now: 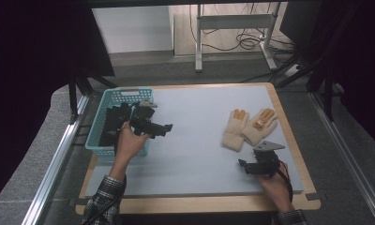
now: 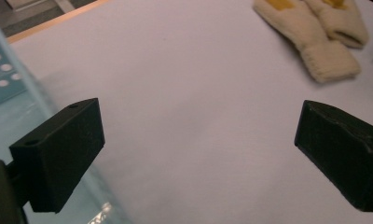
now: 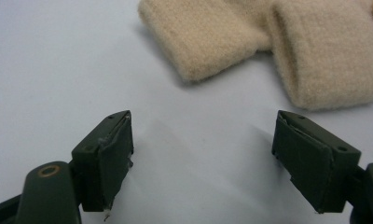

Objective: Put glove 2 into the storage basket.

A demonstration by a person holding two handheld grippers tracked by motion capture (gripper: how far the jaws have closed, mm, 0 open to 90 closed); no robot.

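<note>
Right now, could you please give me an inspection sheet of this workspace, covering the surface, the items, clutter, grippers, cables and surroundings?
Surface: pale mat on a wood-edged table, flat.
Job's things: two cream gloves side by side at the right; teal basket at the left edge with dark contents, unclear what.
Clutter: nothing seen.
Grippers: left gripper open, empty, by the basket; right gripper open, empty, just short of the glove cuffs.
Cables: black cable at the right hand; loose cables on the floor beyond.
Surroundings: metal frame legs behind the table, dark curtains at the sides.
</note>
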